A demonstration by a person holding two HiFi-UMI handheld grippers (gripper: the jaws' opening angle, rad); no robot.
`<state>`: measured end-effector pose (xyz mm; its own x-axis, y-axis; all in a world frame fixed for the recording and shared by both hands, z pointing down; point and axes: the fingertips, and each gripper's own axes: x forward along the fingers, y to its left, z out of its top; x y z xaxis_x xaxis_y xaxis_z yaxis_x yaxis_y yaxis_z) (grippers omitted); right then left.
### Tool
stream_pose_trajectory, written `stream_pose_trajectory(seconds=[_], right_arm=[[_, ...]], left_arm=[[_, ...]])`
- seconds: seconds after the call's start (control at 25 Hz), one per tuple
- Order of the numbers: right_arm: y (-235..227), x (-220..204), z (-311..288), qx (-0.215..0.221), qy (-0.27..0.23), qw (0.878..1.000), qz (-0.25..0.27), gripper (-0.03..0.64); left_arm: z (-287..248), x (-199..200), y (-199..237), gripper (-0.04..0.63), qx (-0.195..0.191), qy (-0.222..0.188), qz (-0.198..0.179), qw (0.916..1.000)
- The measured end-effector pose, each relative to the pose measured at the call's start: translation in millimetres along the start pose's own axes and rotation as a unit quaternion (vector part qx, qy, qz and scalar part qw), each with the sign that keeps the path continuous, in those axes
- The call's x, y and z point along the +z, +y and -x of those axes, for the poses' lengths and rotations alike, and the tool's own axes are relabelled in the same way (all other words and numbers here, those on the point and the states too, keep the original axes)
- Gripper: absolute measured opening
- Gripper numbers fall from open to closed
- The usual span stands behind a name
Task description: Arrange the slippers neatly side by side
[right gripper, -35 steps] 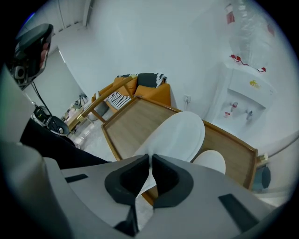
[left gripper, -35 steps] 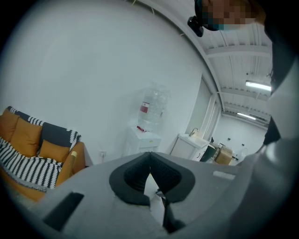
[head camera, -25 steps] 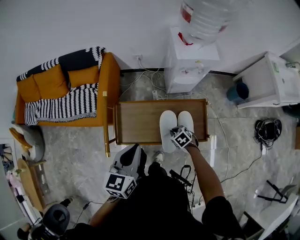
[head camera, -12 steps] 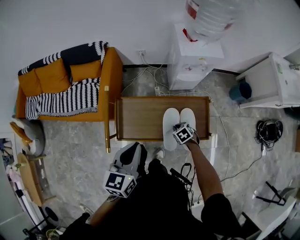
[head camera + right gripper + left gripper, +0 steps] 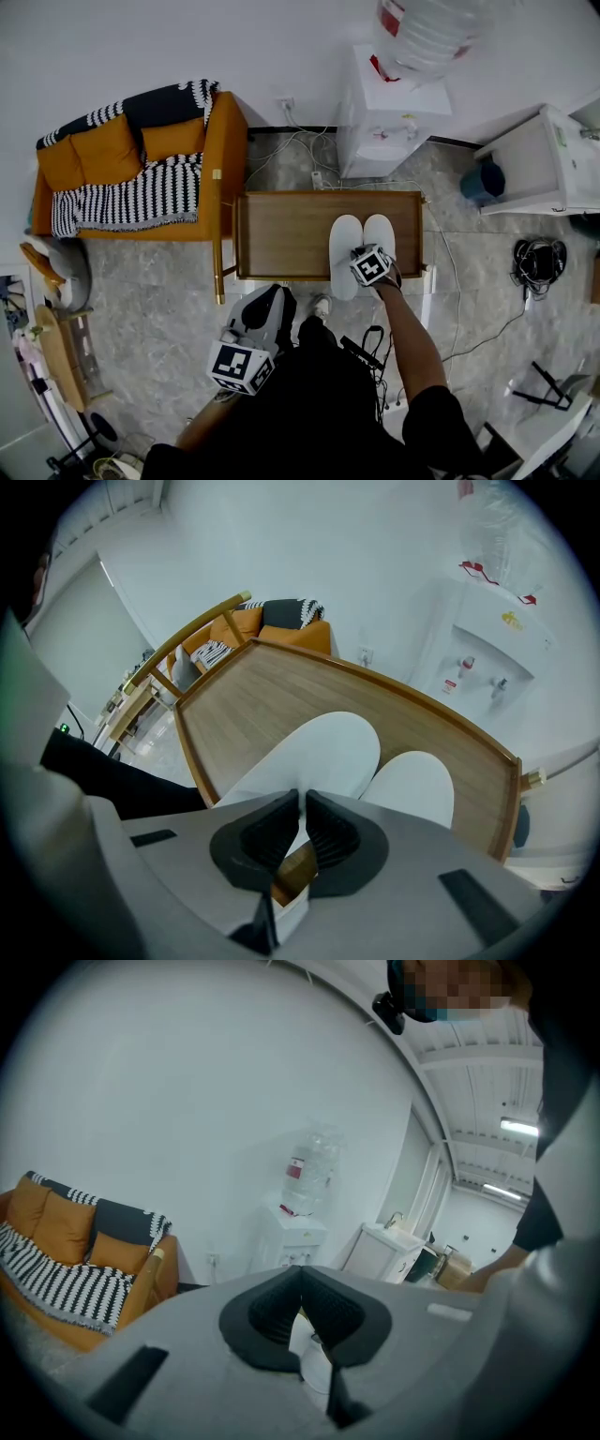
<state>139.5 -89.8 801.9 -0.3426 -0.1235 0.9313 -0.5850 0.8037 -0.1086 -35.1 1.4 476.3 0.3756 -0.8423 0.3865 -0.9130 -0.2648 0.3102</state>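
Two white, soft, oval slippers (image 5: 345, 246) lie side by side on rimmed wooden worktop (image 5: 281, 239), frame centre-right. Right hand-held gripper (image 5: 302, 799) clamped on near edge of one slipper (image 5: 314, 752); left hand-held gripper (image 5: 266, 314) closed, empty, lower left

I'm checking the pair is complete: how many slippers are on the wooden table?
2. They lie side by side at the right end of the table: left slipper, right slipper. None appears hidden.

2 slippers (image 5: 345, 248) lie side by side on the table (image 5: 281, 234), sofa (image 5: 131, 178) left, water dispenser (image 5: 394, 112) behind.
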Motion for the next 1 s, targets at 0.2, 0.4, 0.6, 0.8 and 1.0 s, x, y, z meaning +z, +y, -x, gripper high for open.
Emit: stream_pose_trajectory(seconds=[0.2, 0.4, 0.6, 0.8, 1.0], right_arm=[[1.2, 2.1, -2.6, 0.0, -0.011, 1.0, -0.012, 0.028], [1.3, -4.7, -0.4, -0.005, -0.001, 0.999, -0.033, 0.064], [-1.1, -0.6, 10.6, -0.02, -0.021, 0.998, -0.047, 0.101], [-3.4, 10.9, 38.5, -0.035, -0.051, 0.996, -0.069, 0.104], [-6.5, 26.4, 84.1, -0.064, -0.114, 0.982, -0.133, 0.103]], left_arm=[[3.8, -1.7, 5.8, 0.012, -0.002, 0.0, 0.003, 1.0], [4.4, -1.1, 6.8, 0.012, -0.01, -0.003, 0.003, 0.9999], [6.1, 2.1, 5.8, 0.012, -0.019, -0.006, 0.001, 0.9998], [3.4, 11.5, 1.5, 0.012, -0.036, -0.015, -0.008, 0.9992], [0.0, 23.2, -0.8, 0.012, -0.055, -0.026, -0.015, 0.998]])
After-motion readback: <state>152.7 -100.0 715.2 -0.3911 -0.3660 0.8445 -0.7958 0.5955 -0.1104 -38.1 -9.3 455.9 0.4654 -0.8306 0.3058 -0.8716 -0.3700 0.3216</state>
